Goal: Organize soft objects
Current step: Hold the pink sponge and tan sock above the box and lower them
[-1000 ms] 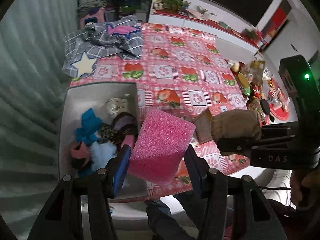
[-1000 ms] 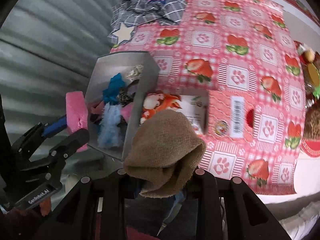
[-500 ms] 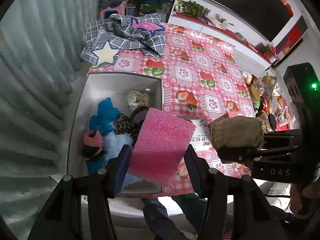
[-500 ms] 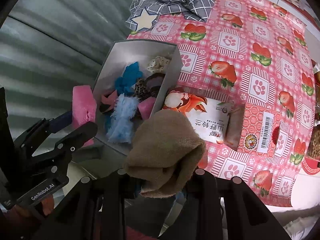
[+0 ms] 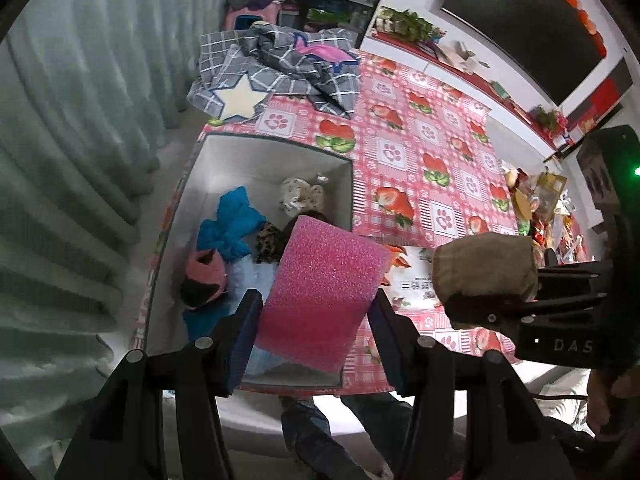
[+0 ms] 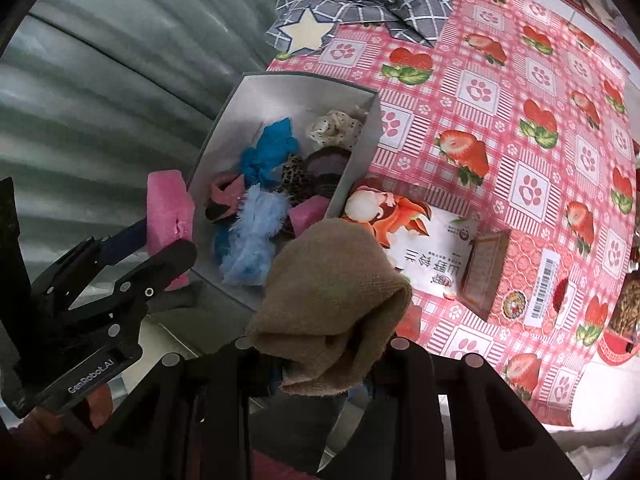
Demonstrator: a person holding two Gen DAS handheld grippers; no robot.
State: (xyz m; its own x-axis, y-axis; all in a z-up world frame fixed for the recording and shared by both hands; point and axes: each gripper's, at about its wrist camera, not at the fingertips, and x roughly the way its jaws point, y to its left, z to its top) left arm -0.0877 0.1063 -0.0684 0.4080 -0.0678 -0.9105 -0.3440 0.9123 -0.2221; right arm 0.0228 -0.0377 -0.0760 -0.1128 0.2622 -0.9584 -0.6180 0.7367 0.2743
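My left gripper (image 5: 316, 320) is shut on a pink sponge (image 5: 324, 292) and holds it above the near end of a grey box (image 5: 256, 152). The box holds several soft things: a blue cloth (image 5: 232, 228), a fluffy light-blue piece (image 6: 256, 232), a spotted white scrunchie (image 5: 300, 196). My right gripper (image 6: 320, 344) is shut on a folded brown cloth (image 6: 332, 292), held above the table's near edge, right of the box. The left gripper with the sponge (image 6: 168, 208) shows in the right wrist view; the brown cloth (image 5: 484, 272) shows in the left wrist view.
A white snack bag (image 6: 416, 248) and a small brown box (image 6: 484, 272) lie on the pink strawberry tablecloth (image 5: 420, 152) right of the grey box. A grey checked garment (image 5: 280, 68) lies at the far end. Clutter (image 5: 536, 204) sits at the right edge. A curtain (image 5: 80, 120) hangs left.
Both grippers have risen and drawn back, so the box and table look farther below. Each still holds its object.
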